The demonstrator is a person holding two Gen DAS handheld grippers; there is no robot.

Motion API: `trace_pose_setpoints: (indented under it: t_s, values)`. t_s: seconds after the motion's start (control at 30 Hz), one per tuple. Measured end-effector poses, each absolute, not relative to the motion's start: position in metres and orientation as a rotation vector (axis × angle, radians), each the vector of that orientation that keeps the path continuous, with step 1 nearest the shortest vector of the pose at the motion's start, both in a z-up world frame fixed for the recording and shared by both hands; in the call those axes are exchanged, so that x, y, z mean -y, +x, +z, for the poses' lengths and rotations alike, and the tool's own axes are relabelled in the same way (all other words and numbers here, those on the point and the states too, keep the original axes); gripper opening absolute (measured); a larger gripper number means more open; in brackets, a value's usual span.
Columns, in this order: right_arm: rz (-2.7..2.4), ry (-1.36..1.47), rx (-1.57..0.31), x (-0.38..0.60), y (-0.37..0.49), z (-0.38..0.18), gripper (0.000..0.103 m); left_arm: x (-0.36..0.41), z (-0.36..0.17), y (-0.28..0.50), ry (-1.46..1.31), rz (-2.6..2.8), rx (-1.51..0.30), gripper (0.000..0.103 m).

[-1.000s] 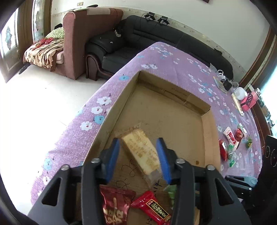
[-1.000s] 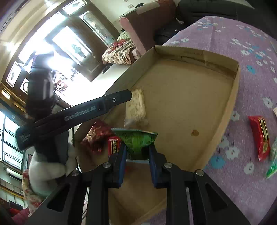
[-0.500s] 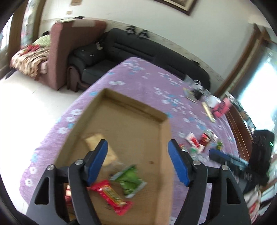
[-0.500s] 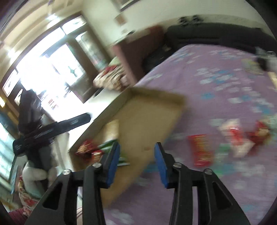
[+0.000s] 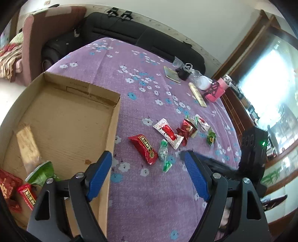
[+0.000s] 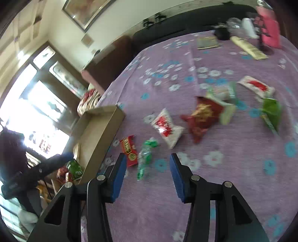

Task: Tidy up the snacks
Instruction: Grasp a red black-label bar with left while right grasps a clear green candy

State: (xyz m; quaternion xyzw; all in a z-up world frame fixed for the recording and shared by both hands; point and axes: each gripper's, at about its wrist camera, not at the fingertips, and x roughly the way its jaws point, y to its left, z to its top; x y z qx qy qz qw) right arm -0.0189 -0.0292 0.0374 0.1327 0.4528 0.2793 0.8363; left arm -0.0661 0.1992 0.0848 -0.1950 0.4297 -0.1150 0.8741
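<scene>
Red, white and green snack packets (image 5: 168, 138) lie scattered on the purple tabletop (image 5: 149, 195); both grippers, left (image 5: 149, 176) and right (image 6: 147, 176), just opened wider, now empty after dropping theirs in the cardboard box (image 5: 113, 119).

A home living room: black sofa (image 5: 141, 35), floral tablecloth (image 5: 149, 195), framed picture (image 6: 83, 13).

Red snack (image 5: 144, 149) flat on cloth; several, maybe four, in box (image 5: 111, 130).
</scene>
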Motion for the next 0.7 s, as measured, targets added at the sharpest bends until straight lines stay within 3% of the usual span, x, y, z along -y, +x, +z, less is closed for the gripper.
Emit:
trace_pose_setpoints:
  t_s: [0.13,0.23,0.33,0.63,0.7]
  values:
    - [0.58,0.201,-0.967,0.01,-0.015,0.026,0.043,-0.193,0.081,-0.058,-0.389,-0.228,-0.919,0.079]
    - [0.559,0.187,-0.995,0.006,-0.009,0.014,0.014,-0.185,0.076,-0.05,-0.375,-0.227,-0.94,0.077]
    - [0.55,0.202,-0.984,0.015,-0.012,0.015,0.011,-0.17,0.069,-0.038,-0.326,-0.228,-0.968,0.071]
    - [0.529,0.25,-0.931,0.057,-0.031,0.019,0.01,-0.138,0.04,-0.003,-0.131,-0.095,-1.028,0.071]
    - [0.543,0.265,-0.928,0.059,-0.031,0.019,0.01,-0.129,0.031,0.001,-0.081,-0.083,-1.048,0.066]
